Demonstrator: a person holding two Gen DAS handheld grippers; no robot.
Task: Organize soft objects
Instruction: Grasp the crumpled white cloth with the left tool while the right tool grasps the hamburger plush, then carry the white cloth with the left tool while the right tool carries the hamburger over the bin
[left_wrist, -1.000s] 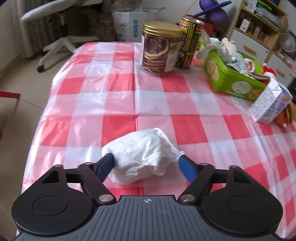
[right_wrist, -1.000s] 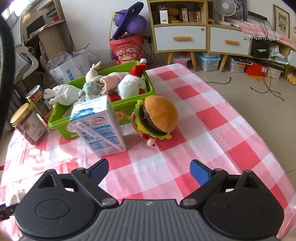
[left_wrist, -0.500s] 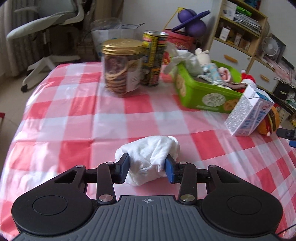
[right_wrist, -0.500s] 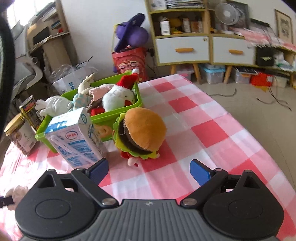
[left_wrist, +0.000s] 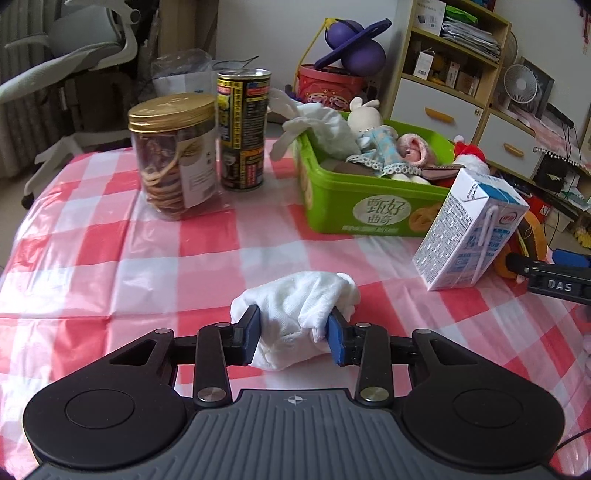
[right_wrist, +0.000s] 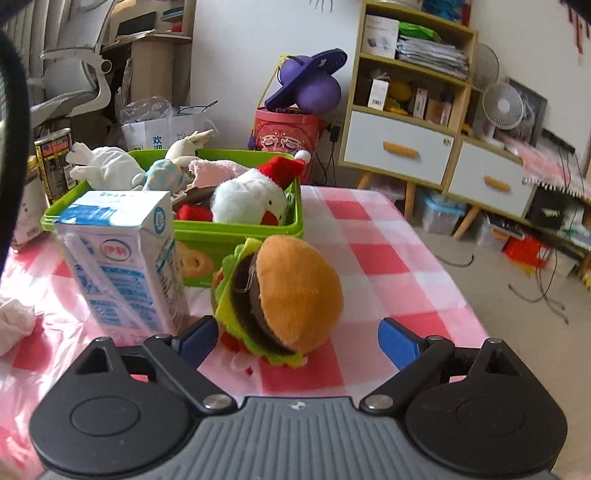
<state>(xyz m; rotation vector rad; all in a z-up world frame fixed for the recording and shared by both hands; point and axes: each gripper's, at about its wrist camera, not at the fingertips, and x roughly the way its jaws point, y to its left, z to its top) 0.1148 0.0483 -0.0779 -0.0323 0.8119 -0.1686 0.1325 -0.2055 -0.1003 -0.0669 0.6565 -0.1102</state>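
My left gripper (left_wrist: 294, 336) is shut on a crumpled white cloth (left_wrist: 300, 302) and holds it over the red-and-white checked tablecloth (left_wrist: 110, 251). A green bin (left_wrist: 354, 201) at the back right holds several soft toys: a white cloth, a rabbit doll, a pink plush. In the right wrist view my right gripper (right_wrist: 295, 338) is open, its fingers on either side of a plush hamburger (right_wrist: 284, 301) that lies in front of the bin (right_wrist: 236, 230). A white plush bird with a red hat (right_wrist: 251, 197) sits in the bin.
A milk carton (left_wrist: 471, 232) stands right of the bin, also in the right wrist view (right_wrist: 122, 254) just left of the hamburger. A gold-lidded jar of dried slices (left_wrist: 175, 155) and a black can (left_wrist: 242, 129) stand at the back. The table edge drops off at the right (right_wrist: 443, 280).
My left gripper closed on the white cloth and lifted it, moving toward the bin. My right gripper stayed open and moved forward until its fingers flank the hamburger.
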